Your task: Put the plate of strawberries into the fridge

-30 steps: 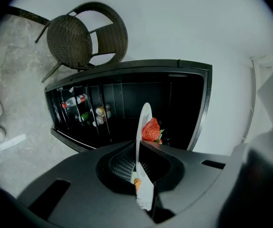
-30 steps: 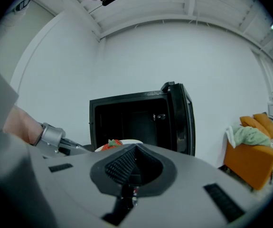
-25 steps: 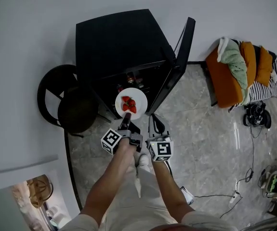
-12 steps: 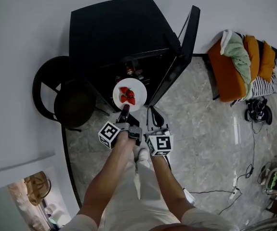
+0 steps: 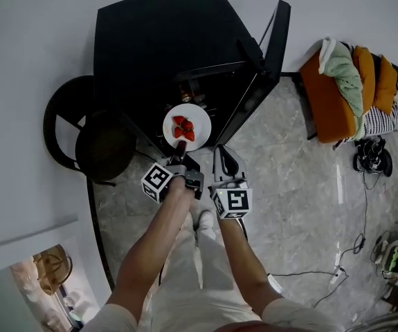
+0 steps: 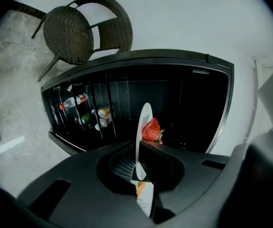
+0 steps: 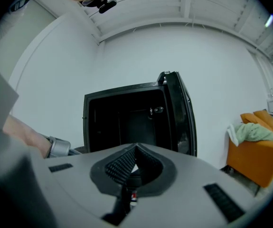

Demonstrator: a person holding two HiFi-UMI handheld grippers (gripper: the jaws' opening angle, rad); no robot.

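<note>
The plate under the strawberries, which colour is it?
The plate is white, clearest in the head view.

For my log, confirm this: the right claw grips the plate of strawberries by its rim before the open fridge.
Not right: it is the left claw that grips the plate of strawberries by its rim before the open fridge, as the left gripper view shows.

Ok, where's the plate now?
Head view, centre: the plate sits clamped in the left gripper, just before the open fridge, left of its door.
</note>
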